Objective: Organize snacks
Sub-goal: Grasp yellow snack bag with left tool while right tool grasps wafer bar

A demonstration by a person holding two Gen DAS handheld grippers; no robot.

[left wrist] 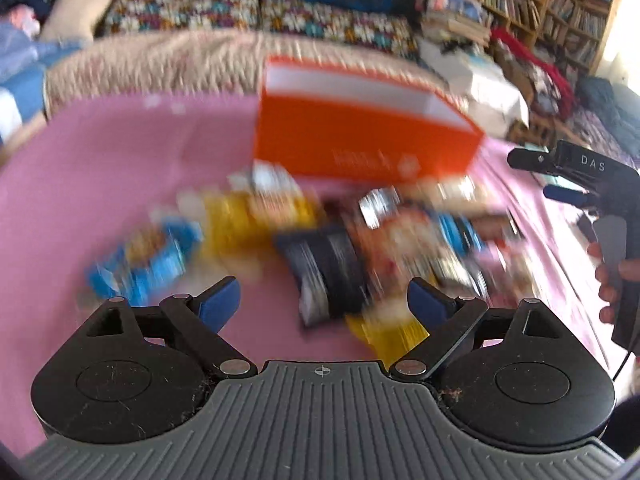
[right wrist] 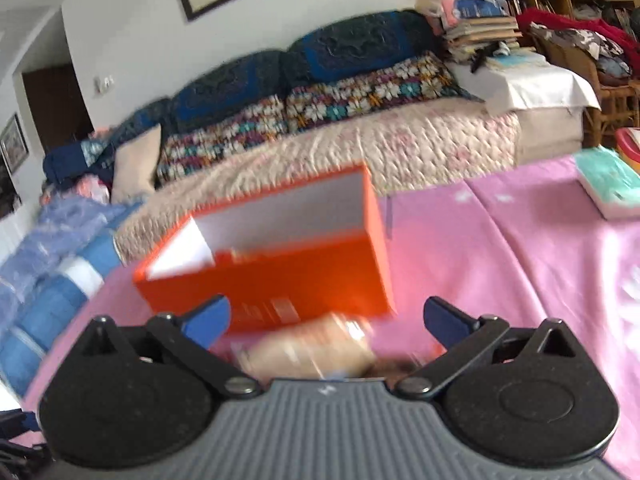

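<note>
Clearly heaped just before the orange box (left wrist: 360, 140) on the pink cloth (left wrist: 100, 168): blurred snack packets (left wrist: 320, 240), left gripper (left wrist: 324, 300) and right gripper (right wrist: 326, 316) both wide and empty, risking a wrong or doubled pick from overlapping packets.
</note>
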